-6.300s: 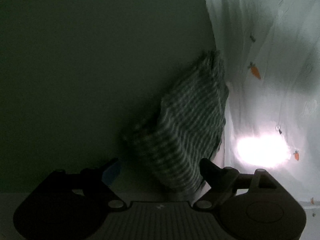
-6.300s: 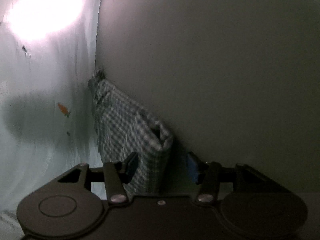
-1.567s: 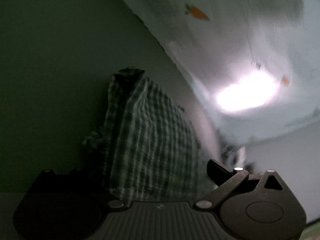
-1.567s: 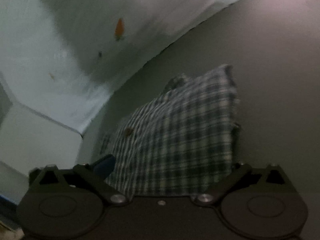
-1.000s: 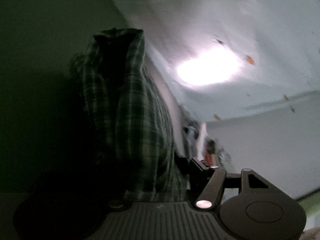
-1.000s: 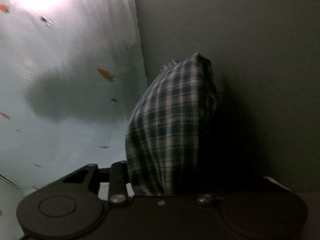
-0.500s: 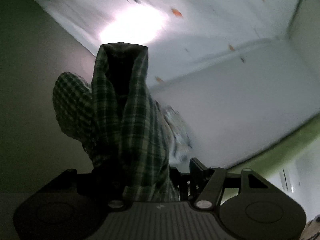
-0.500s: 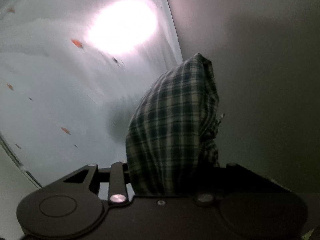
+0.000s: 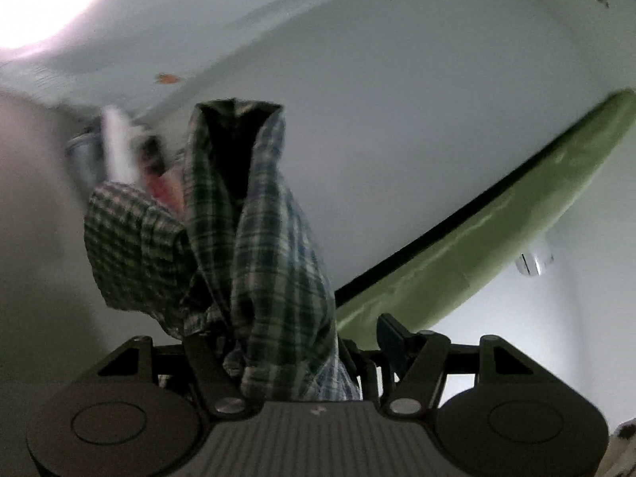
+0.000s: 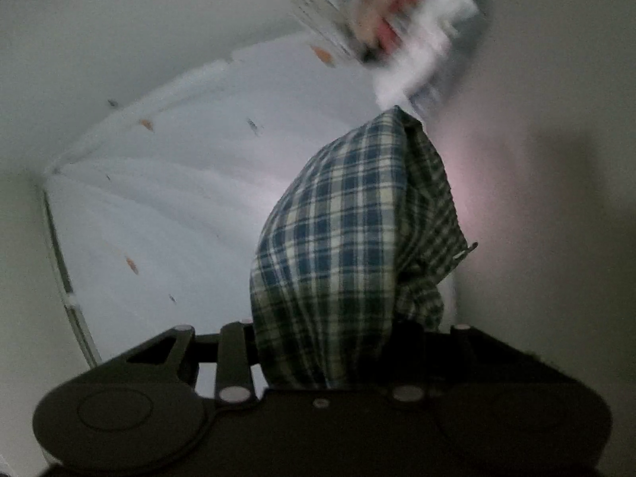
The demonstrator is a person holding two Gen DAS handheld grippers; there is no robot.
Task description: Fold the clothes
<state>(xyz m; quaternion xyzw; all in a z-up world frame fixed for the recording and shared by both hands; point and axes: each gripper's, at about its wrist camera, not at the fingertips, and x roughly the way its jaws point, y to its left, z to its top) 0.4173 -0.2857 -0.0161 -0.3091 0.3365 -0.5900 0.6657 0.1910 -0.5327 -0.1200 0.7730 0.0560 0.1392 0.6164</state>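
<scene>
A blue, green and white plaid garment [image 9: 262,238] stands bunched up from my left gripper [image 9: 290,334], which is shut on its lower folds. One fold gapes dark at the top and a rolled part bulges to the left. In the right wrist view the same plaid garment [image 10: 357,218] rises as a rounded bundle from my right gripper [image 10: 324,334], which is shut on it. That gripper's right finger is lost in shadow behind the cloth. The garment hangs free of any surface in both views.
A white sheet with small carrot prints [image 10: 159,218] fills the background; it shows again as the carrot sheet [image 9: 159,20] at the upper left. A light green band [image 9: 477,238] crosses the right side. A blurred heap of items [image 10: 397,20] lies beyond the garment.
Both grippers have risen and swung round with the garment held in them. The bright glare has slid out of the right view, and the green band and blurred heap have come in.
</scene>
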